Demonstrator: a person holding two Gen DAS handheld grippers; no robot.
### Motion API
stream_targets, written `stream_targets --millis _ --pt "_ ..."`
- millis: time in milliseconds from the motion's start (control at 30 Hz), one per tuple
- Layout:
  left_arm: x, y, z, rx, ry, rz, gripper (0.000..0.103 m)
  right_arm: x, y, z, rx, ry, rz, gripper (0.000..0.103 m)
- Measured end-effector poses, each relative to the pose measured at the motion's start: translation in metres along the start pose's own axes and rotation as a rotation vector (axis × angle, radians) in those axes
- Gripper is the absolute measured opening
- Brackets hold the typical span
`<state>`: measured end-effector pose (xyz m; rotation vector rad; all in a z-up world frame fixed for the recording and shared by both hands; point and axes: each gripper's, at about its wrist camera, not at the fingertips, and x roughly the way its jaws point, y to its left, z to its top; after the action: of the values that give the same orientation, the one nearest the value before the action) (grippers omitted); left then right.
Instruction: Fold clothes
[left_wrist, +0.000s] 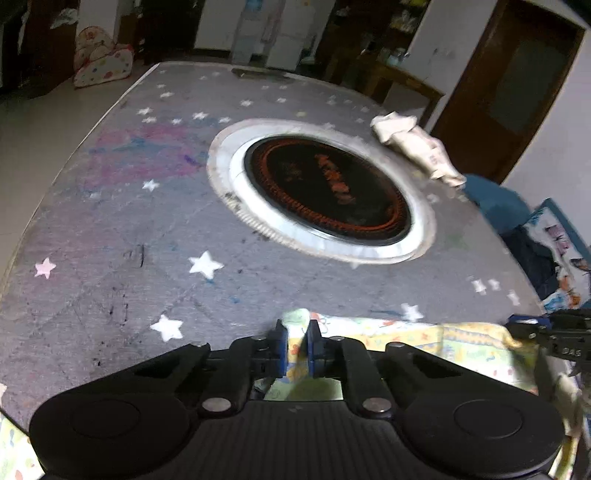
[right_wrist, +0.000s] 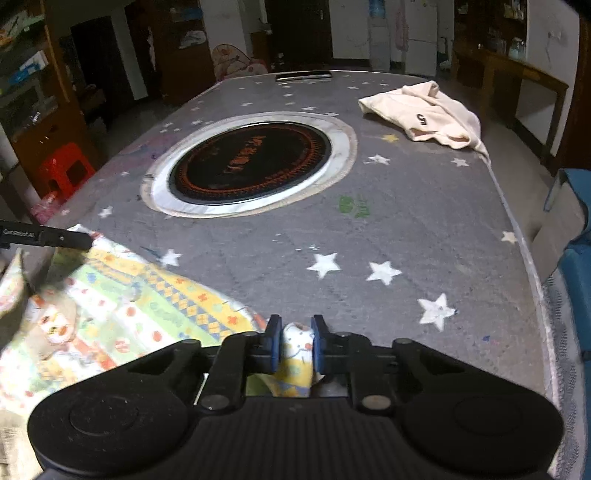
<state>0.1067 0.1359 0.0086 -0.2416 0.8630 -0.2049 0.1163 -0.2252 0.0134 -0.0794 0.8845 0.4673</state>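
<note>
A patterned yellow, green and white garment (right_wrist: 122, 310) lies at the near edge of the grey star-print table cover (right_wrist: 406, 221). My right gripper (right_wrist: 297, 345) is shut on a bunched fold of it at its right end. My left gripper (left_wrist: 297, 347) is shut on another fold of the same patterned garment (left_wrist: 443, 339) at its left end. In the left wrist view the right gripper's black tip (left_wrist: 546, 332) shows at the right edge; in the right wrist view the left gripper's black finger (right_wrist: 48, 238) shows at the left edge. A cream garment (right_wrist: 424, 114) lies crumpled at the far right.
A round black hotplate (right_wrist: 251, 162) with a white ring is set in the middle of the table. A dark flat object (right_wrist: 303, 76) lies at the far edge. A blue chair (right_wrist: 576, 240) stands to the right, a red stool (right_wrist: 66, 170) to the left.
</note>
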Motion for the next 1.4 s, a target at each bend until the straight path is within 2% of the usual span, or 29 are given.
stream_targets --millis 233,433,533,667,767,867,933,967,1000,1033,1067,1133,1233,1400 --pt "-0.06 -0.007 -0.01 0.058 -0.1 -0.126 0.009 -0.053 0.021 -0.012 -0.088 -0.082 0.06 0.009" --pt "-0.118 -0.014 -0.047 0.204 -0.154 -0.224 0.009 -0.107 0.052 -0.05 -0.281 -0.102 0.154 0.009" --pt "-0.139 -0.013 -0.073 0.286 -0.147 -0.259 0.009 -0.118 0.06 -0.071 -0.346 -0.054 0.215 0.01" --pt "-0.157 -0.011 -0.106 0.383 -0.092 -0.325 0.01 -0.128 0.06 -0.089 -0.387 0.044 0.29 0.014" --pt "-0.169 -0.011 -0.127 0.451 -0.053 -0.361 0.013 -0.139 0.054 -0.087 -0.35 0.017 0.306 0.016" --pt "-0.174 -0.009 -0.133 0.462 -0.042 -0.348 0.017 -0.148 0.049 -0.083 -0.322 -0.026 0.282 0.016" --pt "-0.178 -0.006 -0.133 0.441 -0.05 -0.343 0.02 -0.145 0.049 -0.079 -0.303 -0.037 0.274 0.023" --pt "-0.181 -0.004 -0.132 0.43 -0.061 -0.34 0.029 -0.141 0.051 -0.079 -0.299 -0.032 0.273 0.031" --pt "-0.185 -0.002 -0.132 0.419 -0.075 -0.338 0.035 -0.138 0.053 -0.08 -0.304 -0.025 0.273 0.035" --pt "-0.19 -0.001 -0.132 0.409 -0.091 -0.335 0.044 -0.133 0.057 -0.083 -0.319 -0.011 0.273 0.036" --pt "-0.194 0.001 -0.132 0.4 -0.102 -0.326 0.047 -0.128 0.061 -0.087 -0.337 0.008 0.274 0.038" --pt "-0.2 0.002 -0.13 0.384 -0.119 -0.304 0.049 -0.119 0.065 -0.092 -0.355 0.033 0.261 0.04" --pt "-0.196 0.001 -0.129 0.351 -0.1 -0.267 0.052 -0.109 0.066 -0.098 -0.361 0.066 0.241 0.044" --pt "-0.172 -0.009 -0.139 0.385 -0.02 -0.231 0.058 -0.101 0.066 -0.111 -0.391 0.113 0.223 0.052"
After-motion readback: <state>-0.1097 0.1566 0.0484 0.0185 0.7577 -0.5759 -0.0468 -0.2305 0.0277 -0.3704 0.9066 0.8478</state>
